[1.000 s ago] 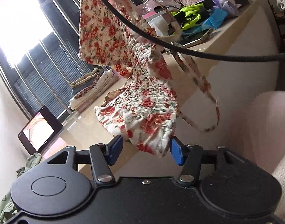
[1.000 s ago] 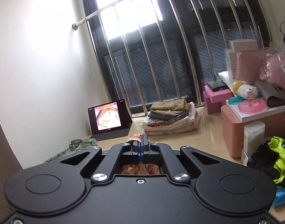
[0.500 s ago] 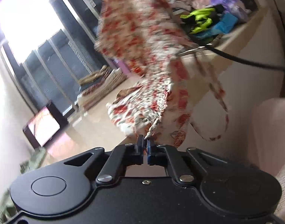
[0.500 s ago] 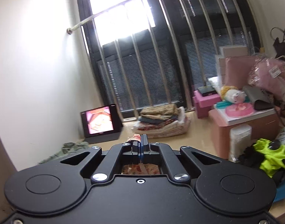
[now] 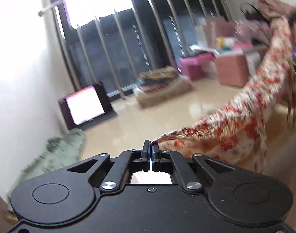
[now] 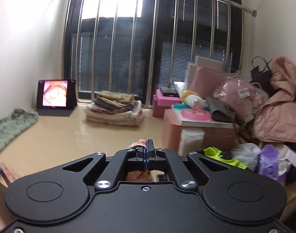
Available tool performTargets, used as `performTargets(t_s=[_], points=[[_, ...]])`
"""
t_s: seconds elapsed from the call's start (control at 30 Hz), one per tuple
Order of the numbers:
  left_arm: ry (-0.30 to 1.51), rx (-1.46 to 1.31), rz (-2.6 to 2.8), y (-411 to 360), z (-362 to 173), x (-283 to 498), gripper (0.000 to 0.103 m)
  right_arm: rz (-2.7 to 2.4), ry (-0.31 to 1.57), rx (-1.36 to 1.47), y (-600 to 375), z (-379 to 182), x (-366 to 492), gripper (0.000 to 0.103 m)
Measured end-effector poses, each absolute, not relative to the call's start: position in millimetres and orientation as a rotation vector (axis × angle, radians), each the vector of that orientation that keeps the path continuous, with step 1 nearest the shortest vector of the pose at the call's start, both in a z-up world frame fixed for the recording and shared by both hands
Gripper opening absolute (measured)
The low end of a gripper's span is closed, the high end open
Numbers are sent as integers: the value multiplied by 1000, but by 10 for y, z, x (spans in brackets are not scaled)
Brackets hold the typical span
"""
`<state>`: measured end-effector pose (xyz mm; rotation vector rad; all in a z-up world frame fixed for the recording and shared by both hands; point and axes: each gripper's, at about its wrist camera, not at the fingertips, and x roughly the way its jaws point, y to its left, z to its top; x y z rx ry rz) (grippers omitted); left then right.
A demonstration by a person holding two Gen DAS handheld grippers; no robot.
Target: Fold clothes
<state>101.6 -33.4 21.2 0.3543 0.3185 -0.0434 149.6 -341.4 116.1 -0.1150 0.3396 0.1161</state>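
A cream garment with red flowers (image 5: 250, 104) stretches in the air from my left gripper (image 5: 151, 145) up toward the right edge of the left wrist view, blurred by motion. The left gripper is shut on one corner of it. In the right wrist view my right gripper (image 6: 146, 145) is shut on another bit of the same floral garment (image 6: 137, 143), which pokes out left of the fingertips and shows under the fingers. A stack of folded clothes (image 6: 115, 108) lies on the beige floor by the window.
A tablet (image 6: 54, 95) stands lit by the left wall, a green garment (image 6: 10, 126) lying near it. Pink boxes (image 6: 194, 128), a soft toy, bags and a padded pink jacket (image 6: 279, 104) crowd the right side. Barred windows fill the back wall.
My left gripper closed on the floral garment's lower edge, then swung left and away, pulling the cloth out to the right. The right gripper stayed shut and turned a little rightward.
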Motion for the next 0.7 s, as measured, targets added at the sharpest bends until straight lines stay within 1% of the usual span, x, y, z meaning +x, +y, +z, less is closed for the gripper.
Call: performTargets(t_s=[0.1, 0.27, 0.4, 0.5, 0.6, 0.7], points=[[268, 380, -23, -177, 622, 1162, 1, 142, 330, -133, -3382, 1241, 1465, 0], [183, 423, 9, 82, 1309, 1411, 1, 245, 305, -115, -3315, 1549, 1618, 0], [247, 498, 40, 242, 1489, 2121, 1, 295, 340, -112, -3143, 1675, 2100, 0], [274, 576, 120, 299, 1447, 2716, 1, 292, 372, -141, -2909, 1675, 2579, 0], [213, 659, 222, 324, 1535, 3081, 1, 261, 341, -171, -2636, 1756, 2978, 0], [105, 712, 300, 299, 1759, 3146, 1, 229, 267, -194, -2436, 1920, 3195, 0]])
